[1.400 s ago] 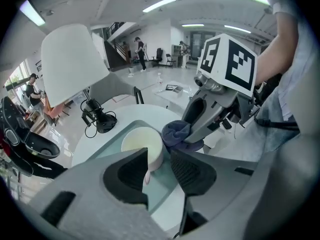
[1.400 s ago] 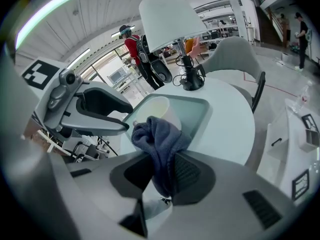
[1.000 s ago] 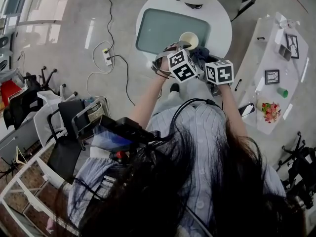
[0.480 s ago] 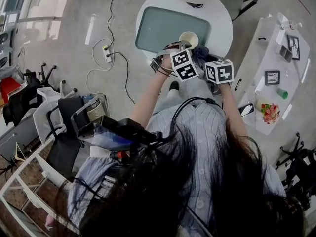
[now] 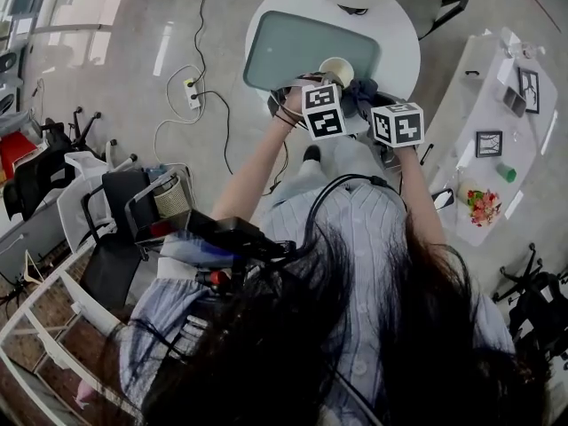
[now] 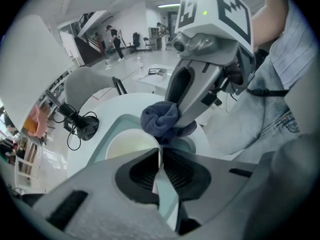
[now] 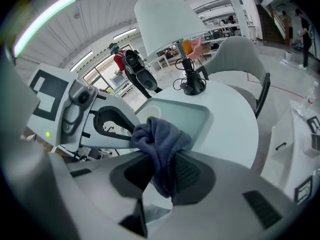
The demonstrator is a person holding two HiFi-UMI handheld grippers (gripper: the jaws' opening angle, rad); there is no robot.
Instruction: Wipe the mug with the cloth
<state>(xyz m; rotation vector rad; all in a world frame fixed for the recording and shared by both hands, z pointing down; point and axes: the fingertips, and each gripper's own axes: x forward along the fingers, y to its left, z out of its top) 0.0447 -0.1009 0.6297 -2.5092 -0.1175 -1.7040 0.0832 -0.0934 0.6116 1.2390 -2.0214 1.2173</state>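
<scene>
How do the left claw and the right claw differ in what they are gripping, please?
The left claw has just been closing and now pinches the thin rim of the cream mug; the right claw clamps a bunched dark blue cloth. The left claw's pads sit almost together; the right claw's stand wider around the thick fabric. Both hold something, side by side above the white table.

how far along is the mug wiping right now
Done: the right gripper is clamped on the cloth. In hand: the jaws of the left gripper have just been closing on the rim of the mug. Left: the cloth hangs close to the rim, so the wiping itself looks not yet done.
</scene>
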